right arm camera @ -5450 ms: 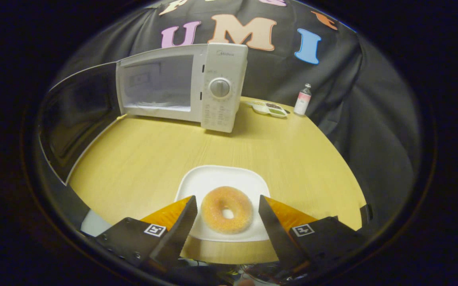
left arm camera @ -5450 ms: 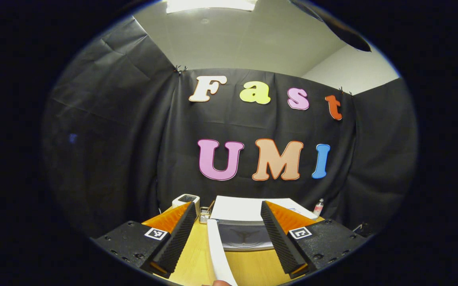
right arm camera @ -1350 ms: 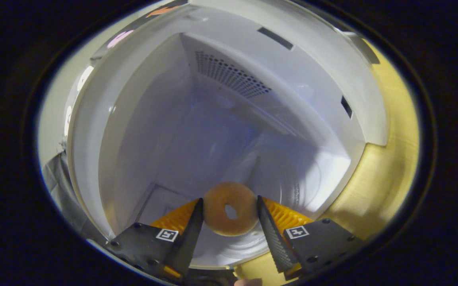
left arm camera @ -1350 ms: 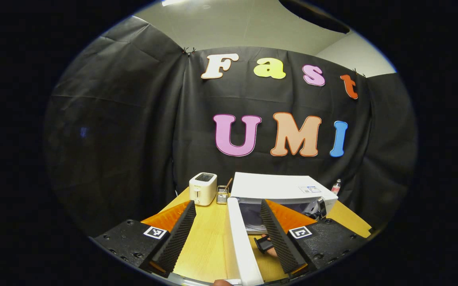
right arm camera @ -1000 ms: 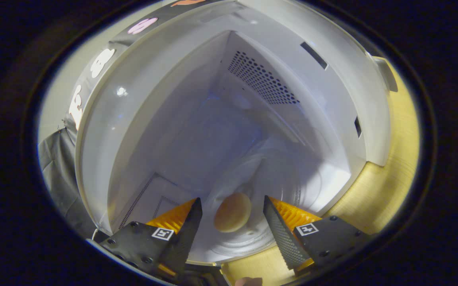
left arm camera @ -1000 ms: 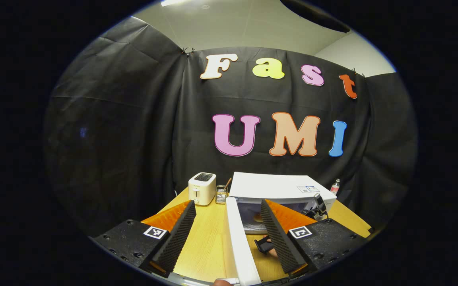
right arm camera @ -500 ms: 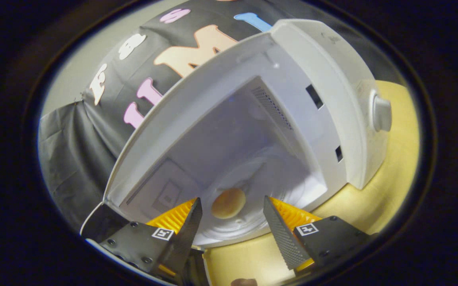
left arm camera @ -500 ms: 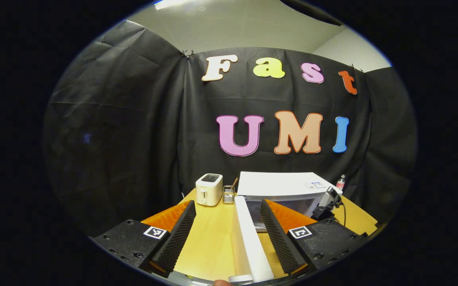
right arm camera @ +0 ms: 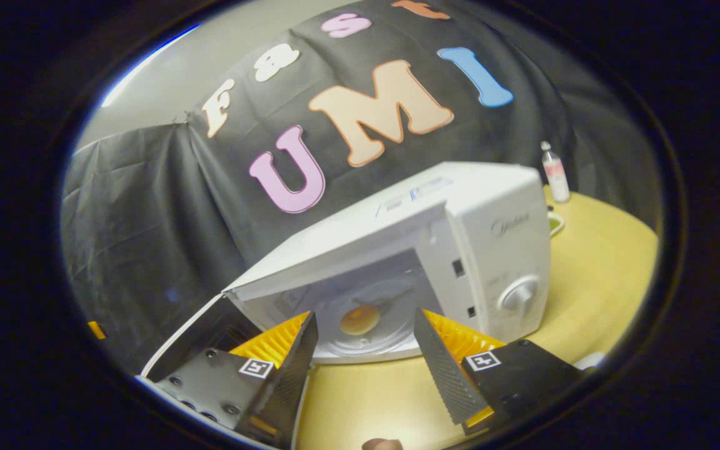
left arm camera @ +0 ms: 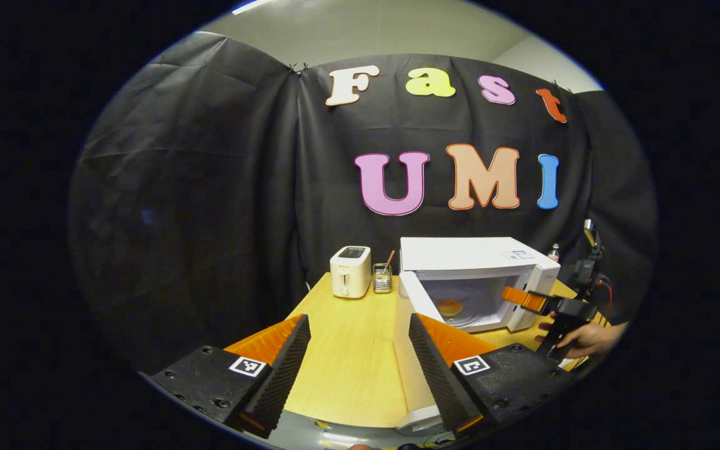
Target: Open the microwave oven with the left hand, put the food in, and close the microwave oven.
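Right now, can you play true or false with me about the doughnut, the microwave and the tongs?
1. The doughnut lies inside the microwave. True.
2. The microwave door is shut. False: it stands open.
3. The right tongs grip the doughnut. False: they are open and empty, outside the microwave.
4. A toaster stands on the table beside the microwave. True.
5. The left tongs are open. True.
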`<act>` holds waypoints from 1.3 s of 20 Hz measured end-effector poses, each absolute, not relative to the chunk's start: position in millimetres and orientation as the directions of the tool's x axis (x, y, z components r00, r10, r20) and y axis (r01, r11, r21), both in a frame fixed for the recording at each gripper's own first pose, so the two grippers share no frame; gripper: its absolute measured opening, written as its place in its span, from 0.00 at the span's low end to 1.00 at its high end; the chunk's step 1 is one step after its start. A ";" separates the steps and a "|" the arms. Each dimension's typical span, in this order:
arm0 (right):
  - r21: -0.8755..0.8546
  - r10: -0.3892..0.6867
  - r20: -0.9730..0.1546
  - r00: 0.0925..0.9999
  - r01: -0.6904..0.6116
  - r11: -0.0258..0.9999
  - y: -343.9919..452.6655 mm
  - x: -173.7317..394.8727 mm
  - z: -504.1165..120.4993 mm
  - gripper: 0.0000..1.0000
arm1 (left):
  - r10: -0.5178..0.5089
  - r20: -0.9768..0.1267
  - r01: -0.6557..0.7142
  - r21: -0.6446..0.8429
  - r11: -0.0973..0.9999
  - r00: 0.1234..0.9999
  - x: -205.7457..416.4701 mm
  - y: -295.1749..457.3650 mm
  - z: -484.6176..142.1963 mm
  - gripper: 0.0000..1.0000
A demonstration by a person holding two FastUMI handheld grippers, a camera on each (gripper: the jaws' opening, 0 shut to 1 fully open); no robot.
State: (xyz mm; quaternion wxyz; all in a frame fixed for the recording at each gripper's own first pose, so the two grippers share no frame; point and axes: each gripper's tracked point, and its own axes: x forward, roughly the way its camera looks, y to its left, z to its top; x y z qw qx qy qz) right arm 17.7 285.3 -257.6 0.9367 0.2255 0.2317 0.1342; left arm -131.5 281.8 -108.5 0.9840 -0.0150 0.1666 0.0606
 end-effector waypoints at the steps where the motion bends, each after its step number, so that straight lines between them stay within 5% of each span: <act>1: 0.464 0.357 -0.354 0.864 -0.169 0.869 277.1 20.7 -242.6 0.84 | 0.121 -0.342 -0.131 -0.006 0.991 0.932 -133.7 285.0 -115.3 0.91; 5: 0.381 0.337 -0.274 0.901 -0.220 0.898 243.3 30.4 -180.1 0.84 | 0.160 -0.452 -0.156 0.046 0.987 0.878 -147.6 294.4 -164.5 0.63; 10: 0.309 0.291 -0.197 0.936 -0.223 0.925 206.8 48.2 -115.8 0.84 | 0.210 -0.548 -0.212 0.061 0.975 0.810 -165.3 298.6 -208.3 0.02; 14: 0.278 0.218 -0.175 0.960 -0.164 0.946 166.1 61.6 -84.5 0.84 | 0.171 -0.582 -0.173 0.053 0.983 0.795 -172.6 275.9 -227.8 0.01; 15: 0.260 0.201 -0.165 0.966 -0.154 0.953 156.1 64.9 -76.6 0.95 | 0.177 -0.587 -0.170 0.067 0.983 0.790 -173.8 273.0 -231.3 0.00; 19: 0.233 0.161 -0.158 0.974 -0.121 0.965 117.9 71.7 -61.1 0.95 | 0.202 -0.610 -0.189 0.086 0.978 0.766 -179.8 252.8 -239.3 0.00; 20: 0.242 0.165 -0.159 0.973 -0.124 0.962 114.5 72.5 -59.6 0.84 | 0.199 -0.615 -0.188 0.084 0.979 0.763 -177.8 248.9 -245.9 0.01; 26: 0.204 0.227 -0.178 0.957 -0.189 0.960 92.3 76.1 -59.2 0.84 | 0.190 -0.645 -0.193 0.066 0.979 0.740 -174.5 193.6 -255.9 0.00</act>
